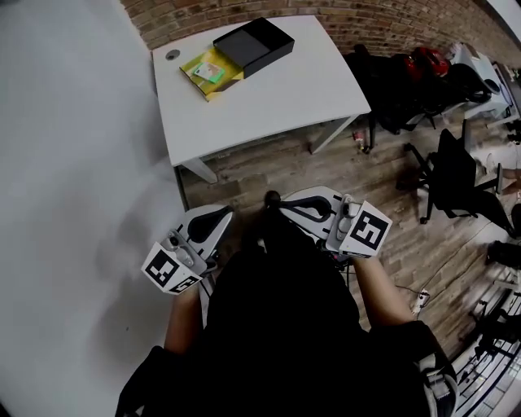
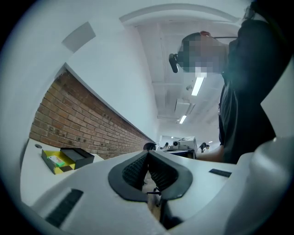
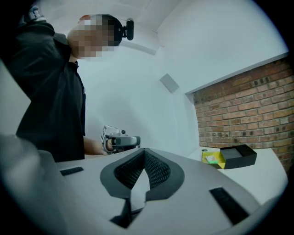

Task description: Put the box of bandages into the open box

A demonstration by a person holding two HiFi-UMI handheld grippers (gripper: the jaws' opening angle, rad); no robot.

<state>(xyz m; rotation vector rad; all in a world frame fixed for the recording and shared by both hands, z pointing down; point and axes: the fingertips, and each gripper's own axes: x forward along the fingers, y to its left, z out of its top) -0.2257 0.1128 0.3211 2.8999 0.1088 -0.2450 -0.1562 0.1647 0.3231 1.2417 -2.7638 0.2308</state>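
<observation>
On the far end of the white table point(image 1: 269, 98) stands a black box point(image 1: 254, 45), partly overlapping a flat yellow box point(image 1: 218, 86). A small green and white box of bandages point(image 1: 208, 72) lies on the yellow one. The same group shows small in the left gripper view, black box point(image 2: 79, 157) and yellow box point(image 2: 51, 163), and in the right gripper view, black box point(image 3: 239, 156) and bandage box point(image 3: 211, 159). Both grippers hang close to my body, well short of the table. My left gripper point(image 1: 223, 217) point(image 2: 148, 155) is shut and holds nothing. My right gripper point(image 1: 291, 204) point(image 3: 144, 151) is likewise shut and holds nothing.
A white wall point(image 1: 73, 163) runs along the left, a brick wall point(image 1: 366, 20) behind the table. Black office chairs point(image 1: 456, 175) and bags stand on the wooden floor point(image 1: 269, 167) at the right. A round grommet point(image 1: 172, 54) sits in the table's far left corner.
</observation>
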